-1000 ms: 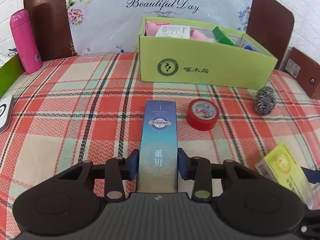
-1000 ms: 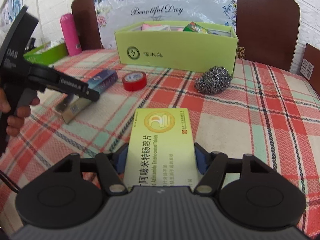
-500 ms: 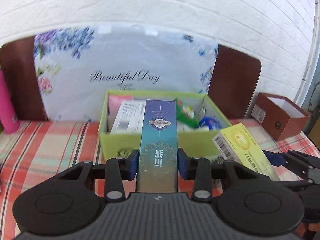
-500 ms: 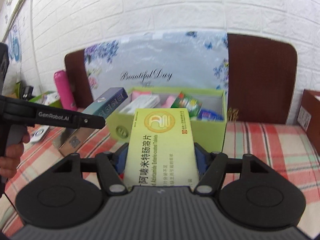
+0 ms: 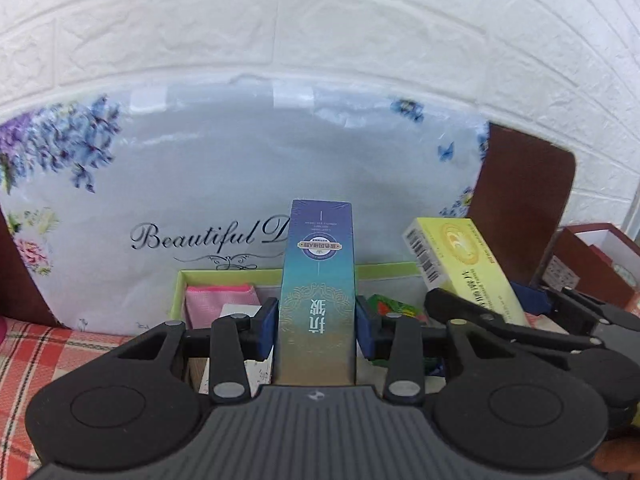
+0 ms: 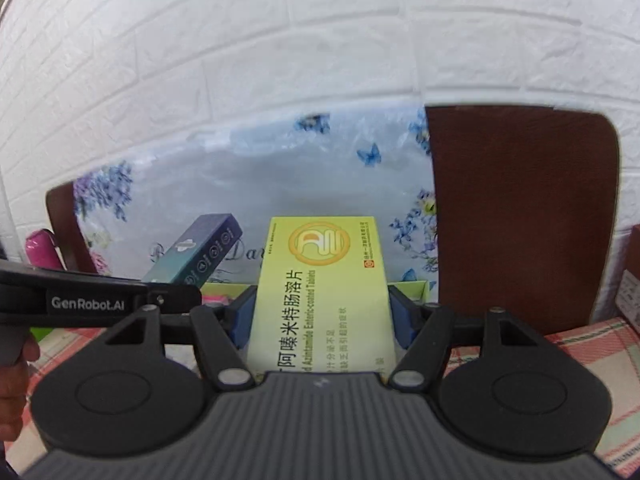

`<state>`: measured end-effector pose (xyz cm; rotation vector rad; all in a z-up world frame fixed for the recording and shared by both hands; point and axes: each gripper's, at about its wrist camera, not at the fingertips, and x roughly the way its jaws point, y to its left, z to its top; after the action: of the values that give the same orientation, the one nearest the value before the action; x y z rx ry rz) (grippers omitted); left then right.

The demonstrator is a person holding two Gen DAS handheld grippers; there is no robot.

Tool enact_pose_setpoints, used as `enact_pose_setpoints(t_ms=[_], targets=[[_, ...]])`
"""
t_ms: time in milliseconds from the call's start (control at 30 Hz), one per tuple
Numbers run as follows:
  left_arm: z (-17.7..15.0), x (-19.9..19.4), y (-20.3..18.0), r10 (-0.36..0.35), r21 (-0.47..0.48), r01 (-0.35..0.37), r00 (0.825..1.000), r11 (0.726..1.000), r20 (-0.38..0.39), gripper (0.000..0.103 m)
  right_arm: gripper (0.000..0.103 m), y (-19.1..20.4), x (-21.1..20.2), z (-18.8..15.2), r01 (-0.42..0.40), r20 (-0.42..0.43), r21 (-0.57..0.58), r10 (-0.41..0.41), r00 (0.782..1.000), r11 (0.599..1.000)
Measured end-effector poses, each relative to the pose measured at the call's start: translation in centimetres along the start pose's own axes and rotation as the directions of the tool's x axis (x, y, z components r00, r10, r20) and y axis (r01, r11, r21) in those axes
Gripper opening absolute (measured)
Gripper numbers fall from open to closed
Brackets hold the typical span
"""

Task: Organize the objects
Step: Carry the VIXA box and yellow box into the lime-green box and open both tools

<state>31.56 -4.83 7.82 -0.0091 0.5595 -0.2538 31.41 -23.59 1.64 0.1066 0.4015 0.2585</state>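
Each hand-held gripper clamps a box over the green bin.

Home: plaid tablecloth, brick-pattern wall, chair.

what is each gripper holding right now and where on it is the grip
The left gripper clamps the tall blue box by the long sides of its lower half. The right gripper clamps the yellow tablet box by its long side edges.
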Motion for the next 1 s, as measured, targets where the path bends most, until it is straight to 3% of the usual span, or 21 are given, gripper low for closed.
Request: enact_pose_setpoints(t_ms=[67, 133, 167, 267, 300, 433, 600, 667, 700, 733, 833, 1000], targets=[[-0.8, 1.6, 0.1, 0.048, 0.028, -0.048, 0.999, 0.998, -0.014, 0.046, 0.07, -0.1, 1.8, -1.1, 0.005, -0.055, -0.032, -0.007, 0.998, 0.999], [-1.9, 2.3, 0.6, 0.079, 0.041, -0.078, 0.997, 0.996, -0.024, 0.065, 0.088, -0.1, 1.8, -2.3, 0.054, -0.064, -0.071, -0.058, 0.996, 0.996], [-2.4, 2.2, 1.0, 0.076, 0.031, -0.076, 0.997, 0.997, -0.012, 0.07, 0.09, -0.3, 1.2, -2.8, 0.064, -0.04, -0.081, -0.068, 0.997, 0.995], [-3.2, 1.6, 2.0, 0.059, -0.018, -0.058, 0.998, 0.998, 0.007, 0.071, 0.09, -0.2, -0.8, -4.0, 0.085, 0.008, -0.098, -0.085, 0.996, 0.992], [-3.2, 1.5, 2.2, 0.056, -0.035, -0.055, 0.998, 0.998, 0.005, 0.071, 0.089, -0.1, -1.4, -4.3, 0.09, 0.019, -0.098, -0.088, 0.996, 0.991], [-3.4, 0.7, 2.6, 0.06, -0.083, -0.06, 0.998, 0.995, -0.007, 0.078, 0.061, 0.1, -2.1, -4.2, 0.122, 0.038, -0.125, -0.118, 0.992, 0.985], [-3.8, -0.2, 1.6, 0.094, -0.071, -0.095, 0.995, 0.993, -0.02, 0.082, 0.062, -0.1, -1.3, -3.5, 0.117, -0.016, -0.158, -0.121, 0.993, 0.981], [-4.1, -1.4, 1.7, 0.087, -0.088, -0.089, 0.996, 0.992, -0.017, 0.086, 0.079, -0.3, -3.0, -3.5, 0.078, 0.014, -0.117, -0.077, 0.997, 0.99], [-4.2, -2.1, 1.7, 0.083, -0.096, -0.085, 0.996, 0.992, -0.015, 0.087, 0.096, -0.2, -4.1, -3.6, 0.08, 0.042, -0.104, -0.076, 0.996, 0.991], [-4.4, -2.7, 1.6, 0.085, -0.102, -0.086, 0.996, 0.991, -0.017, 0.088, 0.103, 0.0, -5.3, -3.7, 0.097, 0.071, -0.104, -0.09, 0.993, 0.99], [-5.1, -5.1, 0.9, 0.105, -0.106, -0.106, 0.994, 0.989, -0.016, 0.09, 0.103, 0.3, -8.3, -4.4, 0.105, 0.078, -0.121, -0.096, 0.992, 0.987], [-7.5, -8.8, -0.7, 0.167, -0.082, -0.169, 0.985, 0.982, -0.038, 0.093, 0.103, 0.6, -13.0, -6.8, 0.061, 0.022, -0.028, -0.061, 0.998, 0.998]])
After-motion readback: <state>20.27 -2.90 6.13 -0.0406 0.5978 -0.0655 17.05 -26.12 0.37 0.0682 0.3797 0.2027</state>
